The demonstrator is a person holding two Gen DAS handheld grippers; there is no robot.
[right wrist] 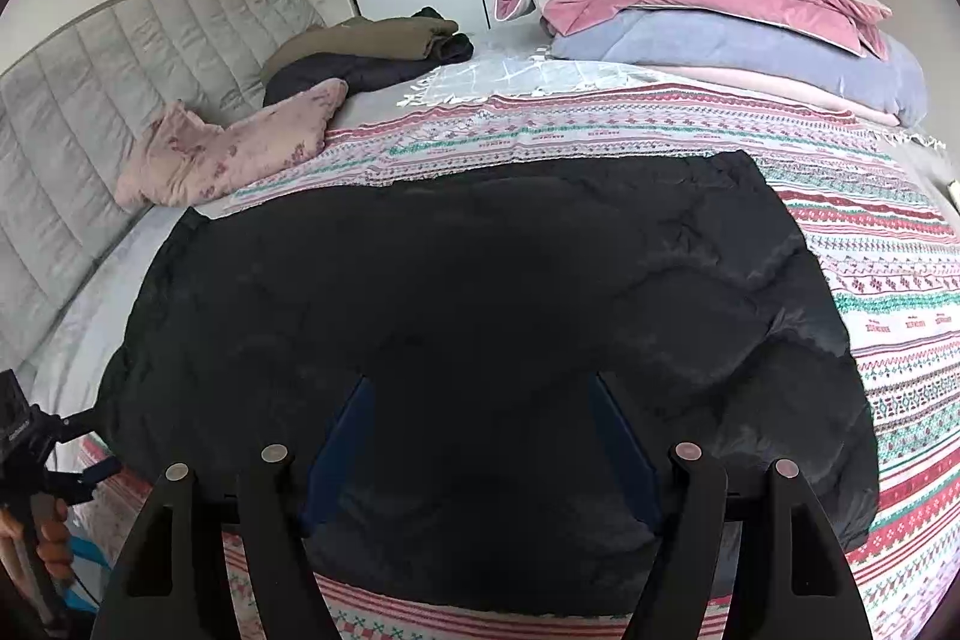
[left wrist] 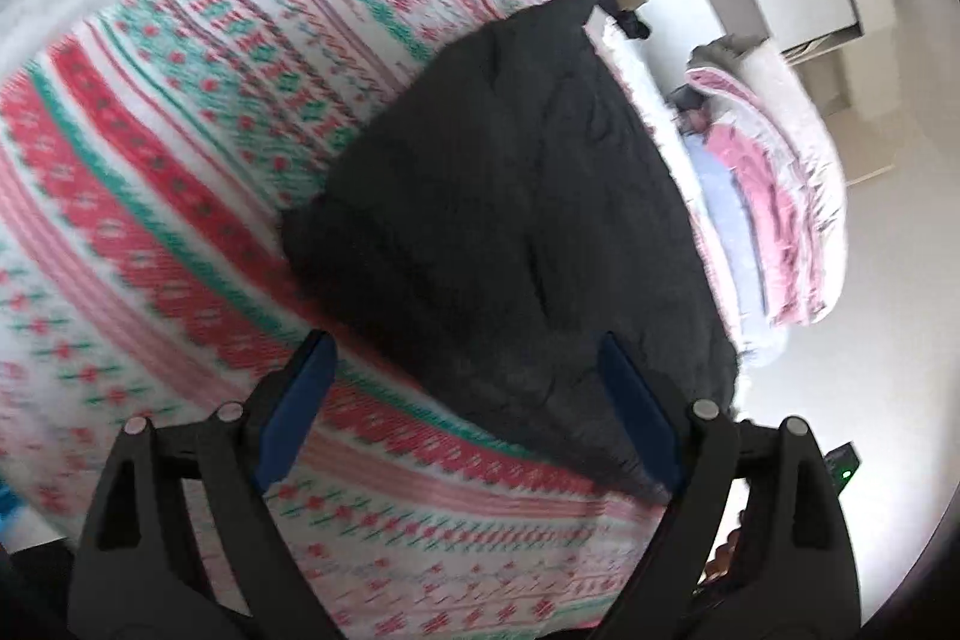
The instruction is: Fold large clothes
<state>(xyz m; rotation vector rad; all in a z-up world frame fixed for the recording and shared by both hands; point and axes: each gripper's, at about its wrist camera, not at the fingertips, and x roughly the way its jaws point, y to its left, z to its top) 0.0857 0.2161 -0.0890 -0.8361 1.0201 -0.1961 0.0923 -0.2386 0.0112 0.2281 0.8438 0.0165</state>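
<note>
A black quilted garment [right wrist: 480,280] is spread flat on the patterned bedspread [right wrist: 888,292] at frame centre. Both the left hand-held gripper [left wrist: 468,400] and right hand-held gripper [right wrist: 480,436] are held spread above it, gripping nothing. Folded bedding [right wrist: 720,10] is stacked at the upper right, and a pink garment [right wrist: 228,148] is seen at the left.

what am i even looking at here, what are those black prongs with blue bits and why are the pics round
No robot here: a person carries two handheld grippers, each with a wide-angle camera looking along its fingers, hence the round pictures. The black prongs with blue pads are those fingers. One picture comes from the left gripper, the other from the right gripper; the hand holding the left one shows at that picture's left edge. Both stand open and hold nothing. On the patterned bedspread lies a black padded garment, the thing to fold. Behind it are a pink floral garment, some dark clothes and stacked blankets.
</note>
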